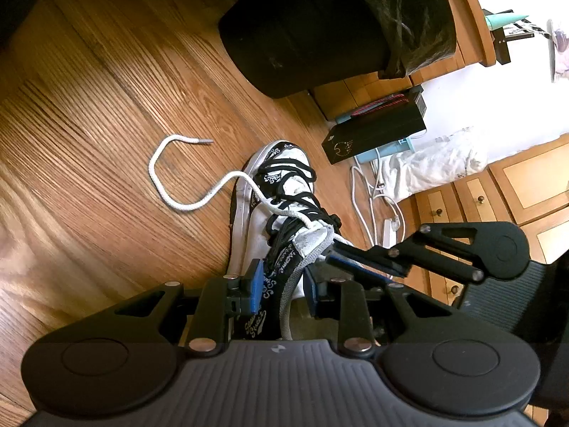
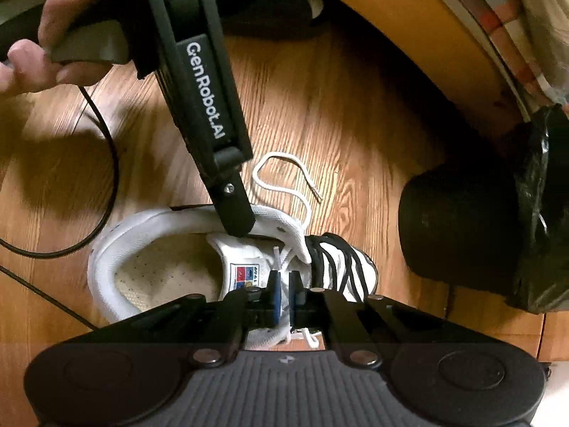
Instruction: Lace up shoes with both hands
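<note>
The white canvas high-top shoe with black printed trim (image 1: 281, 192) lay on the wooden plank floor (image 1: 106, 114), toe toward twelve o'clock in the left wrist view. Black cord lacing (image 1: 302, 192) already crossed its lower eyelets. The left gripper (image 1: 284, 284) was clamped on the shoe's collar, steadying it. The right gripper (image 2: 284, 290), at the shoe's four o'clock there, had its jaws nearly together on the thick white woven lace (image 1: 170, 185) near the tongue (image 2: 245, 267). That lace's free end (image 1: 204, 140) trailed loose across the floor toward ten o'clock. Judging by this, the upper eyelets remained unthreaded and no bow was tied.
</note>
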Tool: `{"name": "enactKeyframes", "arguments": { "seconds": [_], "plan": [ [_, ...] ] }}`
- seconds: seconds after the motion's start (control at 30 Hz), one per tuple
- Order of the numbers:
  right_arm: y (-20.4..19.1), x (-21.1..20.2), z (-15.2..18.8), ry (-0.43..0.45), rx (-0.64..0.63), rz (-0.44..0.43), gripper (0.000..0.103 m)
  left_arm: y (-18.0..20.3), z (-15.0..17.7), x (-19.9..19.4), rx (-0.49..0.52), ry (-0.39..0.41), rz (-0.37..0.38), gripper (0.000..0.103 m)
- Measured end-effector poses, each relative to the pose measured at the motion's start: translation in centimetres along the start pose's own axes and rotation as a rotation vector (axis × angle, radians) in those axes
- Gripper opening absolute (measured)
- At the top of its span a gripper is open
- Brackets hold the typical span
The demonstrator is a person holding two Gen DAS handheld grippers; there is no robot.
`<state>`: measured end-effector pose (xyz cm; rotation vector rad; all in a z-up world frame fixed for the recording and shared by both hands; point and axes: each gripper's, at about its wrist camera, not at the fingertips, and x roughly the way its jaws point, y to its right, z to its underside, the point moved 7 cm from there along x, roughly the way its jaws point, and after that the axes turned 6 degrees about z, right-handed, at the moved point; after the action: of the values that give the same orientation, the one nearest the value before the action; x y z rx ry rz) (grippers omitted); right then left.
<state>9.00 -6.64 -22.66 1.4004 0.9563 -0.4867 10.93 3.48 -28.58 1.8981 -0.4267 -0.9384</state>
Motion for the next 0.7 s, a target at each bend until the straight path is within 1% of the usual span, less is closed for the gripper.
{"name": "enactKeyframes", "arguments": {
  "seconds": [0.07, 0.1, 0.17, 0.23, 0.27, 0.3, 0.5, 0.57, 0.7],
  "plan": [
    [-0.2, 0.1, 0.3, -0.018, -0.033, -0.006, 0.005, 0.0, 0.0, 0.0, 0.002, -0.001, -0.001, 0.029],
    [-0.2, 0.4, 0.4, -0.017, -0.057, 0.002, 0.007, 0.0, 0.0, 0.0, 0.003, -0.002, -0.002, 0.029],
    [-0.3, 0.7, 0.5, -0.02, -0.104, 0.017, 0.007, 0.1, 0.0, 0.0, 0.007, -0.003, -0.003, 0.029],
    [-0.5, 0.7, 0.3, -0.025, -0.152, 0.024, 0.013, 0.1, 0.0, -0.1, 0.006, -0.002, -0.001, 0.029],
    [-0.6, 0.8, 0.2, -0.026, -0.17, 0.03, 0.017, 0.0, 0.0, -0.1, 0.004, 0.0, 0.001, 0.029],
    [-0.6, 0.8, 0.0, -0.027, -0.186, 0.036, 0.017, 0.0, 0.0, -0.1, 0.003, 0.0, 0.002, 0.029],
    [-1.2, 1.3, -0.5, -0.037, -0.245, 0.017, 0.018, 0.0, 0.0, -0.1, 0.003, -0.001, 0.003, 0.03],
    [-1.5, 1.7, -0.6, -0.04, -0.27, 0.018, 0.021, 0.0, 0.0, -0.1, 0.0, 0.0, 0.004, 0.03],
    [-1.5, 2.6, -0.3, -0.041, -0.235, -0.005, 0.022, 0.1, 0.0, 0.0, 0.003, -0.002, 0.001, 0.03]
  ]
}}
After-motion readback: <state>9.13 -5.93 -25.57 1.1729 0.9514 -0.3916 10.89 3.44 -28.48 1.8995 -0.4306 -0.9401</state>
